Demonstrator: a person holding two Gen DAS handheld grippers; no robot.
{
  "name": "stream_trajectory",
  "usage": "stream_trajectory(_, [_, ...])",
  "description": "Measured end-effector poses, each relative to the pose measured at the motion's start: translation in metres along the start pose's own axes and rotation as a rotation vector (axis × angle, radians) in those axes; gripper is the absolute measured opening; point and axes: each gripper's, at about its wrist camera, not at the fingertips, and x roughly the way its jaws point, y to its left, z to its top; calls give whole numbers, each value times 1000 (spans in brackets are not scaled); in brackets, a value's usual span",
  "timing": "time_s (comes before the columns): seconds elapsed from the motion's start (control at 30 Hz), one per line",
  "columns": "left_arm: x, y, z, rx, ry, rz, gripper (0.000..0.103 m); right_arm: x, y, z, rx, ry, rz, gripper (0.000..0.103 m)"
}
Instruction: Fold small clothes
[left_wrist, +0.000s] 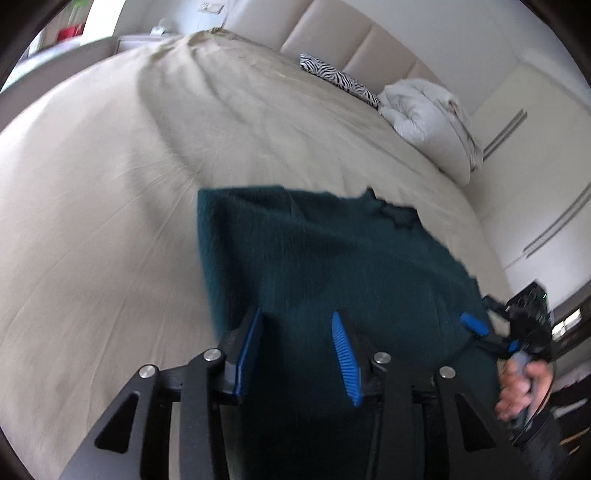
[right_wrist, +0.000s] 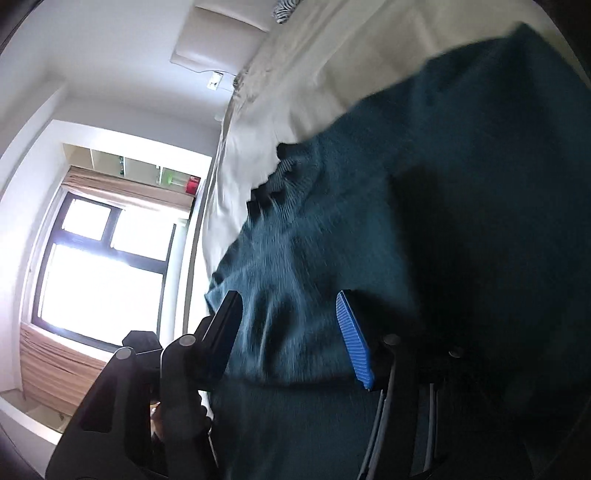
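Note:
A dark teal knit garment lies spread on the beige bed sheet. My left gripper hovers over its near part, jaws apart, blue pads clear of the cloth. In the left wrist view my right gripper sits at the garment's right edge, held by a hand. In the right wrist view the teal garment fills most of the picture. My right gripper stands open there, with a folded edge of the cloth lying between its fingers and not pinched.
A zebra-print pillow and a bundled white duvet lie at the far side by the padded headboard. White wardrobe doors stand to the right. A bright window is beyond the bed's edge.

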Motion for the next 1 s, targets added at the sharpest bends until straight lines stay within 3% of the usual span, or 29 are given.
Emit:
stream_trajectory(0.27, [-106, -13, -84, -54, -32, -30, 68, -127, -7, -82, -12, -105, -111, 55])
stream_trajectory(0.43, [-150, -23, -149, -108, 19, -60, 72, -200, -12, -155, -38, -127, -209, 55])
stream_trajectory(0.57, [-160, -28, -191, -146, 99, -59, 72, -229, -20, -201, -51, -125, -340, 55])
stream_trajectory(0.73, [-166, -22, -225, -196, 180, -35, 72, -258, -39, -234, -20, -103, -353, 55])
stream_trajectory(1.0, [-156, -27, -250, -196, 267, -62, 72, -257, -59, -254, 23, -31, -376, 54])
